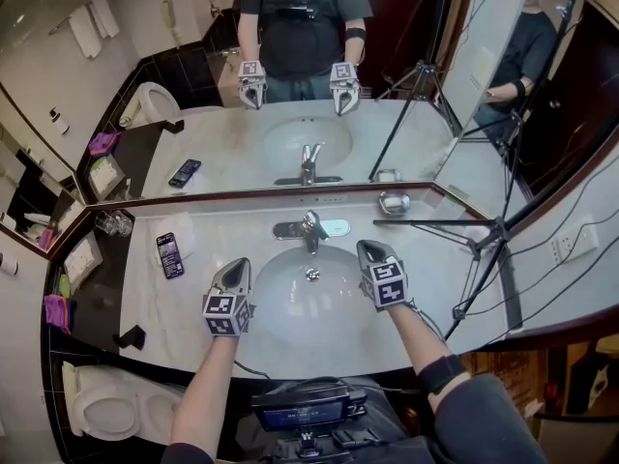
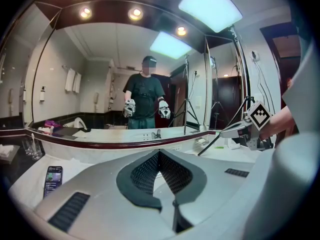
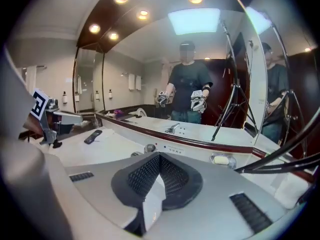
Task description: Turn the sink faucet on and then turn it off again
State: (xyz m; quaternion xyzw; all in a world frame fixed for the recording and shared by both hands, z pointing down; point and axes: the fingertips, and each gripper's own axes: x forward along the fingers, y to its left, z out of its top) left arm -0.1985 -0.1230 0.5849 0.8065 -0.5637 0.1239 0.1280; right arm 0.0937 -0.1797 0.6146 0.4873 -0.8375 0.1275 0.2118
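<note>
- We held the left gripper (image 1: 235, 267) above the left rim of the sink basin (image 1: 282, 307). Its jaws were pressed together and nothing was between them.
- Our right gripper (image 1: 367, 249) was above the right rim of the basin. Its jaws were also pressed together, and it was empty.
- The faucet (image 1: 311, 226) stood at the back edge of the basin, on the white worktop (image 1: 218, 222), just before the mirror (image 1: 290, 75). It was between the two grippers and ahead of them. Neither gripper touched it, and the right one was nearer.
- A phone (image 1: 169, 255) lay flat on the worktop, left of the basin.
- A soap dish (image 1: 394, 202) stood right of the faucet, close to the mirror.
- A black tripod (image 1: 488, 245) stood on the right part of the worktop.
</note>
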